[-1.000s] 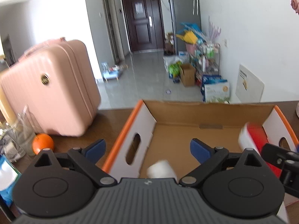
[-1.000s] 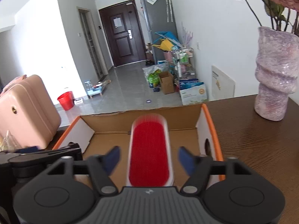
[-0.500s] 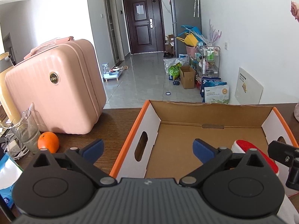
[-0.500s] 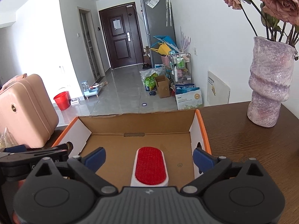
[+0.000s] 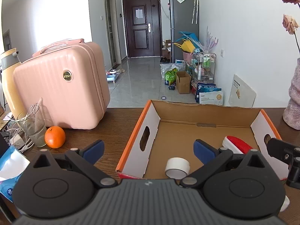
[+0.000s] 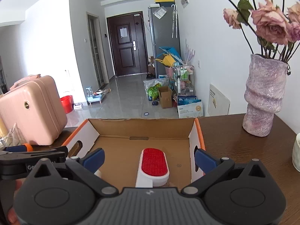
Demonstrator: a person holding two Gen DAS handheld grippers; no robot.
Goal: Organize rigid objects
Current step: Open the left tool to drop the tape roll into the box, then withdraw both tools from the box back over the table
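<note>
Dark wooden desk point(image 5: 120, 131) is spreading under both my hands, with a tiled hallway and a dark door beyond it. My right fingers point(image 6: 149, 158) have just been opening and are now standing spread wide, gripping nothing, though the red-and-white brush point(image 6: 153, 166) is lying between them on the floor of the cardboard box point(image 6: 142, 129), apart from both pads. My left fingers point(image 5: 149, 149) are also standing spread and empty, one pad hanging over the desk outside the box's left wall, the other over the box floor. Just beside that inner pad, the white roll of tape point(image 5: 177, 167) is resting on its side near the front of the box, well left of the brush. Outward to the left, an orange point(image 5: 55, 137) is sitting beside a glass point(image 5: 34, 129), in front of a pink suitcase point(image 5: 61, 91). Outward to the right, a mottled purple vase point(image 6: 262, 97) is holding dried roses, standing apart from the box.
</note>
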